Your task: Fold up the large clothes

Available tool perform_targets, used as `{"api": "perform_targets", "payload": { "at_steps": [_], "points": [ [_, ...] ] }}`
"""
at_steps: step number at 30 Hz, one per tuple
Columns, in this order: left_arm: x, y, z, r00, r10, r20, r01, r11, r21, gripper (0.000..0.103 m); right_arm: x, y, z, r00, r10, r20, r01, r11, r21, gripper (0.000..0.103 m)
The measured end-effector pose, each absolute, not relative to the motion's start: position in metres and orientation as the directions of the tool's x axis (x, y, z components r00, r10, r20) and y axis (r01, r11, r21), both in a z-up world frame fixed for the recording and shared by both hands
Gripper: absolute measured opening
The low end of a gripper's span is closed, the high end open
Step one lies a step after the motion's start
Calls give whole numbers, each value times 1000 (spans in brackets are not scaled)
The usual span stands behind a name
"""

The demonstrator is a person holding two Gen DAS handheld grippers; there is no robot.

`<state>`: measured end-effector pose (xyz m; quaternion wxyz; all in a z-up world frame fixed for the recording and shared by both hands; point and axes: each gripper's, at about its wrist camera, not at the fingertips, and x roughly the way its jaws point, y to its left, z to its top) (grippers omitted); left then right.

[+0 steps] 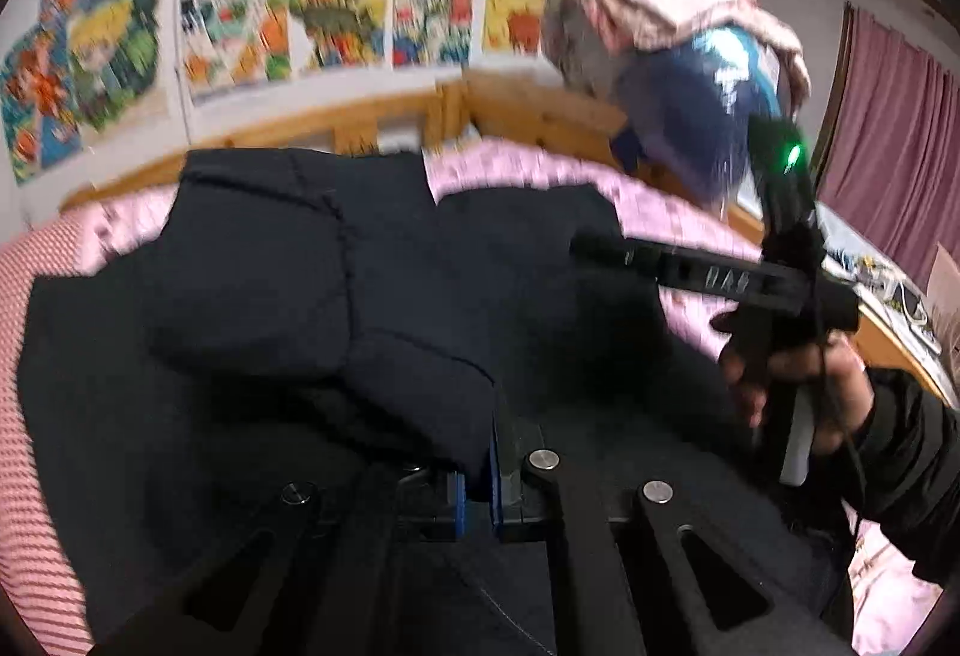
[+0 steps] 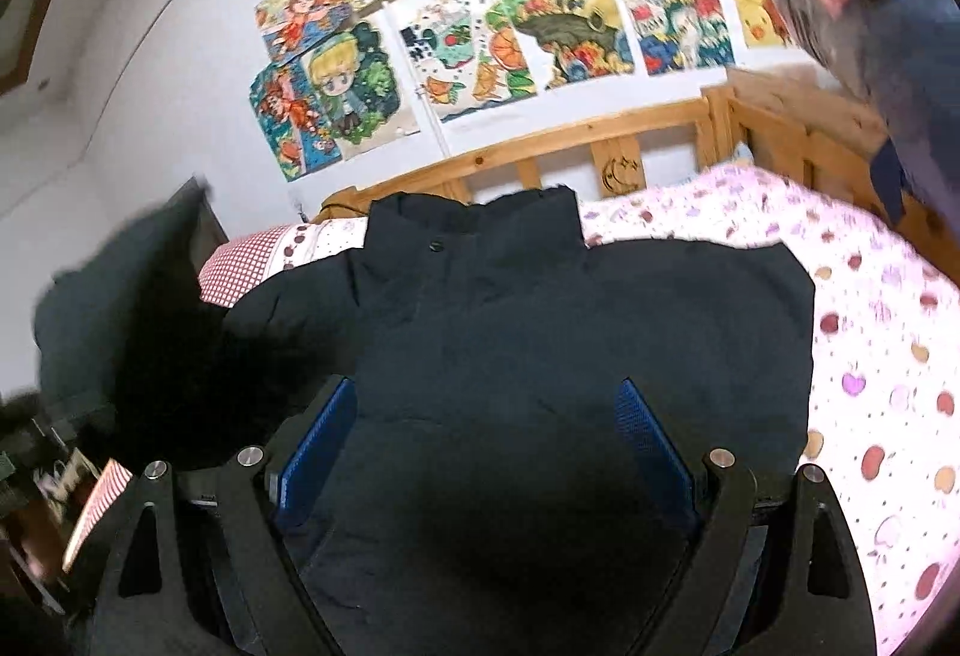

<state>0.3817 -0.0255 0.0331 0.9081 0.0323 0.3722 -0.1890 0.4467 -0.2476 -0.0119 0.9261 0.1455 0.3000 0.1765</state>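
Note:
A large dark navy padded jacket (image 2: 540, 308) lies spread on a pink patterned bedspread (image 2: 870, 356), collar toward the wooden headboard. My left gripper (image 1: 476, 482) is shut on a fold of the jacket (image 1: 336, 308), likely a sleeve, and holds it lifted over the jacket body. My right gripper (image 2: 486, 452) is open, its blue pads (image 2: 321, 434) wide apart just above the jacket's lower middle, holding nothing. The right gripper also shows in the left wrist view (image 1: 591, 245), held by a hand at the right, over the jacket's right side.
A wooden bed rail (image 2: 600, 140) runs along the back under a wall of colourful posters (image 2: 510, 26). A pile of clothes (image 1: 678, 56) hangs on the rail at the right. A red checked pillow (image 2: 240, 260) lies at left. Pink curtains (image 1: 888, 146) hang at far right.

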Motion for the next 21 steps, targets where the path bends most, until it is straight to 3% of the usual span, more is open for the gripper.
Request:
{"api": "perform_targets", "payload": {
  "at_steps": [8,11,14,15,16,21],
  "points": [
    [390,-33,-13,532,-307,-789,369,923,-110,8,447,-264,-41,732,414,-541,-210,893,398,85],
    [391,-32,-15,503,-315,-805,360,923,-137,15,447,-275,-50,713,475,-516,-218,850,480,85],
    [385,-27,-15,484,-360,-798,366,911,-189,49,449,-284,-63,678,581,-450,-231,750,619,85],
    [385,-28,-12,484,-379,-789,372,905,-206,67,448,-284,-67,669,604,-434,-231,724,650,85],
    [384,-28,-10,484,-395,-781,377,899,-221,75,447,-283,-72,661,623,-419,-231,700,676,85],
    [373,-19,0,479,-433,-764,375,887,-269,76,445,-275,-85,617,704,-353,-257,603,755,85]
  ]
}}
